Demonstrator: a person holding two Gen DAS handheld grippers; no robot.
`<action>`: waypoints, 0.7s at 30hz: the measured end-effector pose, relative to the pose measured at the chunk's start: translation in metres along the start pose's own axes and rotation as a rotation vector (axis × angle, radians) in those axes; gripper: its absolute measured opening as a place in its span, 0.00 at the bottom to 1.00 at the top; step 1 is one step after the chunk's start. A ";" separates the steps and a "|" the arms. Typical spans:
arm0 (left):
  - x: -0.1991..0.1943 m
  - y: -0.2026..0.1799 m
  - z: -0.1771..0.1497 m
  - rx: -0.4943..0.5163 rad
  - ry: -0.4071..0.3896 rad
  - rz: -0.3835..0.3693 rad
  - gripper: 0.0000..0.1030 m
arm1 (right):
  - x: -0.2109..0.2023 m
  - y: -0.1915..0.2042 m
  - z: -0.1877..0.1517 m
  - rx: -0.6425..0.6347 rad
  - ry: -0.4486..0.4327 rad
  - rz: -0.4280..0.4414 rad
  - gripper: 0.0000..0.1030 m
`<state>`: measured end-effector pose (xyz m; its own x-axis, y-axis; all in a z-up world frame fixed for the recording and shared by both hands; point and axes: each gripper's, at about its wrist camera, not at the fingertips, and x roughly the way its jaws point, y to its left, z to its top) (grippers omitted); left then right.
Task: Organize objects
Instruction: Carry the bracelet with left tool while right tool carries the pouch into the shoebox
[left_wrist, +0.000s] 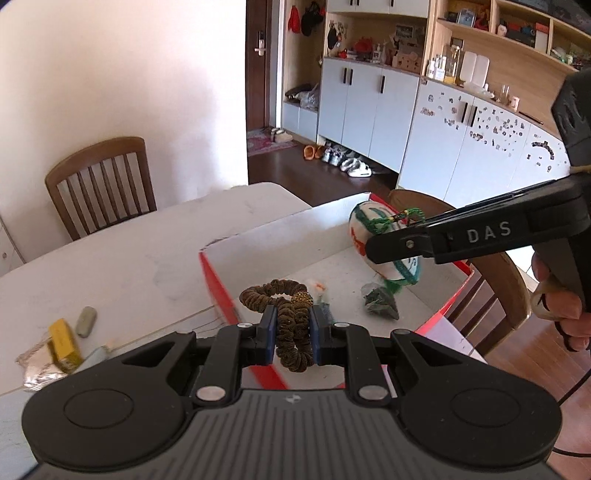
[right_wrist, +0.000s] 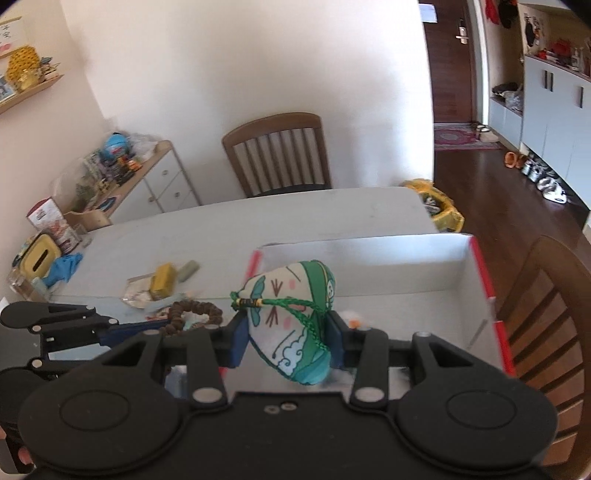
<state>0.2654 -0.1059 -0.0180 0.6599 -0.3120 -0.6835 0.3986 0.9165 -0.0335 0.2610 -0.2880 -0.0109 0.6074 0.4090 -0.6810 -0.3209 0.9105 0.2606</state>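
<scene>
Over the box (left_wrist: 221, 258), each claw grips something: scrunchie (left_wrist: 291, 325), pouch (right_wrist: 295, 317).

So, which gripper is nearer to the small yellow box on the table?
Left. The left gripper hangs at the red box's near corner, beside the yellow box; the right gripper is over the box's far side.

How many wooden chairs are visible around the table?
2. One wooden chair stands at the far side of the table, against the wall. The second chair stands beside the open box. Others may be out of view.
</scene>
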 end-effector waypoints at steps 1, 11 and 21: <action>0.005 -0.002 0.002 0.000 0.004 0.003 0.17 | 0.000 -0.006 0.000 0.001 -0.001 -0.003 0.40; 0.066 -0.010 0.027 -0.026 0.076 0.024 0.17 | 0.021 -0.059 -0.001 0.019 0.046 0.002 0.41; 0.121 -0.005 0.031 -0.079 0.163 0.047 0.17 | 0.059 -0.071 -0.024 -0.057 0.157 -0.027 0.41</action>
<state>0.3628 -0.1558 -0.0781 0.5620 -0.2292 -0.7948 0.3141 0.9480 -0.0514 0.3020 -0.3296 -0.0860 0.4965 0.3656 -0.7873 -0.3493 0.9144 0.2044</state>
